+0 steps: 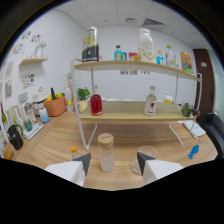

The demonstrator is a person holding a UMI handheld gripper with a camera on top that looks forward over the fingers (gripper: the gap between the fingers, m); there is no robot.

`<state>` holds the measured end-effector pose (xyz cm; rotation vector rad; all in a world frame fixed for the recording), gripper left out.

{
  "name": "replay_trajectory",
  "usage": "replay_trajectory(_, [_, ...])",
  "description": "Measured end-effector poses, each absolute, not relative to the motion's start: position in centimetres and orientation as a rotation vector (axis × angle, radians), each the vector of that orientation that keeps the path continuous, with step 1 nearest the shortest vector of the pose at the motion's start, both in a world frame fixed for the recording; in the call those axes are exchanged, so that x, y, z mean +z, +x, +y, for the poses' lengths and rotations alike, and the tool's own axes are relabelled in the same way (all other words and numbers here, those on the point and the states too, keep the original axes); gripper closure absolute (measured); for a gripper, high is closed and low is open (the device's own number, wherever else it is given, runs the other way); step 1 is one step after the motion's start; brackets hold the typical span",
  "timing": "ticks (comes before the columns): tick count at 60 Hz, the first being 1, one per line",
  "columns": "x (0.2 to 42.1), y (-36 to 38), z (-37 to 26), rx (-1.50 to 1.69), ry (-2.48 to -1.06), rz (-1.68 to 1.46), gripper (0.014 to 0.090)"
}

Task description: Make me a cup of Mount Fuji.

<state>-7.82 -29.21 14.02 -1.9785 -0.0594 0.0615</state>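
Note:
My gripper (114, 164) is open, its two dark-tipped fingers (83, 162) apart above the wooden table (60, 142). A small clear bottle with a cork-coloured lid (106, 152) stands on the table between and just ahead of the fingers, with a gap at either side. An empty clear glass (144, 156) stands beside the right finger, partly hidden by it. Beyond, a two-level wooden shelf (131, 116) carries a red bottle (96, 104) and a red-labelled clear bottle (150, 102) on the lower level. Several bottles and cans, among them a dark tin (90, 46), stand on the upper level.
Left of the shelf are an orange plant pot (55, 105), a blue-tinted glass (44, 116) and a black jug (15, 136). A small orange-capped bottle (74, 151) stands near the left finger. A blue object (193, 150) lies on the table at right, with a white cloth (197, 129) behind it.

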Motion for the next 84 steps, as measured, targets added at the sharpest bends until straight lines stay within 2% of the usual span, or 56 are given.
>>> replay_trajectory(16, [18.2, 0.2, -31.6, -0.007, -1.985, 0.041, 0.0196])
replay_trajectory(21, [21.9, 1.5, -30.5, 0.011, -1.950, 0.083, 0.0193])
replay_trajectory(35, [35.6, 2.7, -23.1, -0.003, -1.793, 0.102, 0.0193])
replay_trajectory(44, [41.0, 2.3, -18.3, 0.031, -1.742, 0.107, 0.0194])
replay_trajectory(45, [41.2, 2.2, -17.6, 0.034, -1.736, 0.110, 0.0194])
replay_trajectory(46, [41.5, 2.2, -17.1, 0.035, -1.733, 0.111, 0.0253])
replay_trajectory(47, [41.7, 2.3, -16.6, 0.034, -1.734, 0.110, 0.0196])
replay_trajectory(60, [40.2, 2.2, -11.2, 0.006, -1.779, 0.088, 0.0208])
replay_trajectory(67, [39.1, 2.4, -9.2, -0.003, -1.795, 0.088, 0.0321])
replay_trajectory(73, [39.1, 2.9, -8.5, -0.014, -1.786, 0.103, 0.0521])
replay_trajectory(84, [39.2, 2.7, -8.8, 0.011, -1.799, 0.100, 0.0552])
